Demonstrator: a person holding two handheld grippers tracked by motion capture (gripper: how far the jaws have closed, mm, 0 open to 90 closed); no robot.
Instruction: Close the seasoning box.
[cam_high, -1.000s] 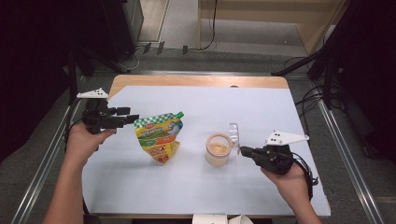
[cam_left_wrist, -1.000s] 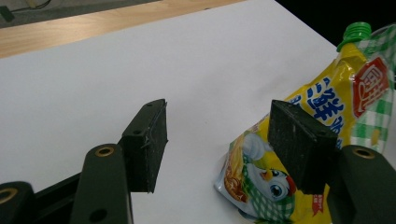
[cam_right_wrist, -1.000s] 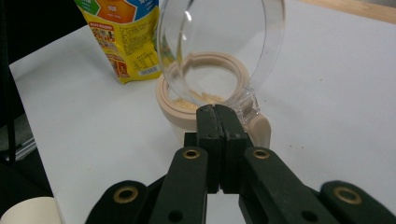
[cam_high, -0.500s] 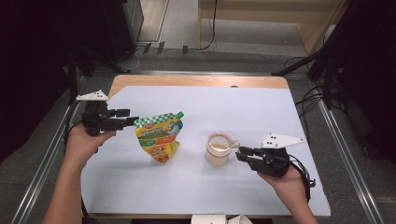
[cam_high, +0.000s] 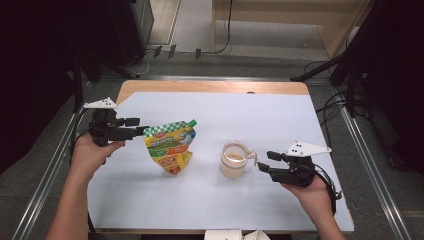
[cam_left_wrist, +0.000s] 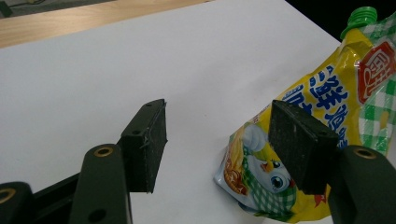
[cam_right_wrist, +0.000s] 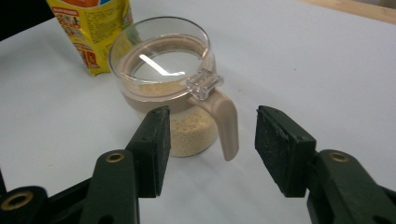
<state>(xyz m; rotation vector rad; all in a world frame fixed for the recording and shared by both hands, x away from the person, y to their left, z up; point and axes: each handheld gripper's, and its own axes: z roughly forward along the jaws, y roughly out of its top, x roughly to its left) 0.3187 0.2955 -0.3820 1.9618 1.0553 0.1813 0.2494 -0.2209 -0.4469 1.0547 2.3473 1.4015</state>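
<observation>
**Right gripper lets go of the jar**

Right gripper (cam_high: 264, 161) sits just off the jar (cam_high: 234, 160), its jaws having just been opening; they now straddle the handle (cam_right_wrist: 224, 123) without touching it. Left gripper (cam_high: 141, 131) is released too, jaws apart at the pouch's (cam_high: 171, 146) top corner, not pinching it. The jar stands upright right of the bench's (cam_high: 280, 115) middle, lid shut, handle pointing toward the right edge. The pouch stands near the left edge, long axis upright, spout (cam_left_wrist: 360, 17) uppermost. To finish the release cleanly, I'd back the right gripper straight out along the handle, so neither pad clips it.
</observation>
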